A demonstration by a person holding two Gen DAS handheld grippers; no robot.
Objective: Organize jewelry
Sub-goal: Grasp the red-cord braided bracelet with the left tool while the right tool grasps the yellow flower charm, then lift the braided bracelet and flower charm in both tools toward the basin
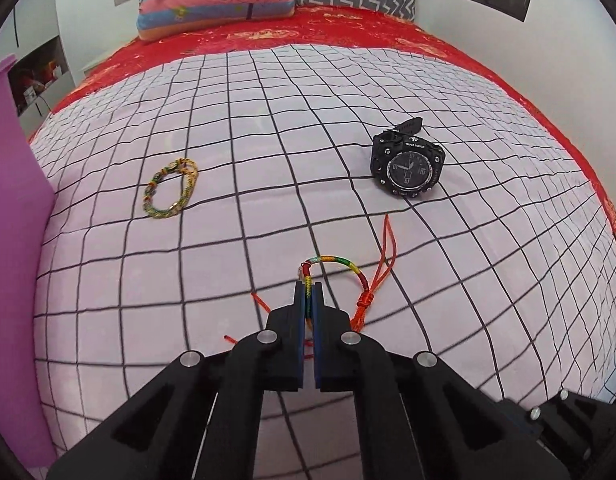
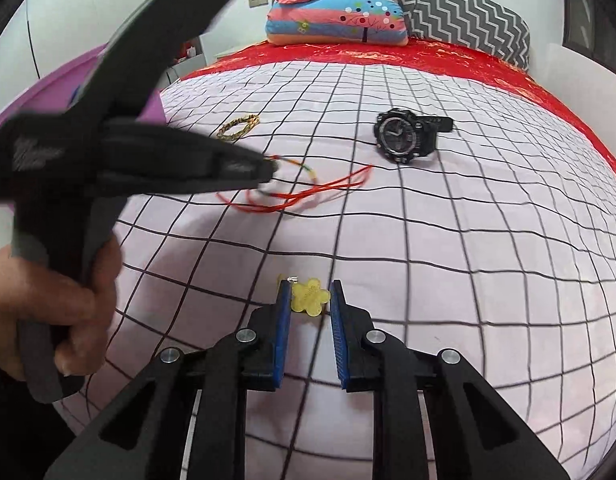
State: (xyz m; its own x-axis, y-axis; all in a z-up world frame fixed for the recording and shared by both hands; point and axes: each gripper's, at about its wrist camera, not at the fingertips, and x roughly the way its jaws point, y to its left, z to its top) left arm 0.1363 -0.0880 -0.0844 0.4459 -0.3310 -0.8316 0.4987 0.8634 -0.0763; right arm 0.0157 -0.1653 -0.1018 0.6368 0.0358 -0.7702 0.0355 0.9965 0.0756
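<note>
As I watch both feeds, here's the bed:
Left gripper (image 1: 308, 292): I've got it clamped on the rainbow cord bracelet (image 1: 336, 264), lower centre, red tails trailing right.
Right gripper (image 2: 310, 292): pads pressing a yellow flower charm (image 2: 310, 298), lower centre.
Beaded bracelet (image 1: 170, 190): one, left, long axis tilted upper right.
Watch (image 1: 408, 170): one, right, face towards me.
Sheet (image 1: 268, 140): checked.

On my bed I count one black wristwatch (image 1: 407, 168), two braided bracelets, one in a beaded green-gold loop (image 1: 171, 189) and one rainbow cord with red ties (image 1: 340, 266), one yellow flower charm (image 2: 309, 295), two pillows, one folded blanket.
</note>
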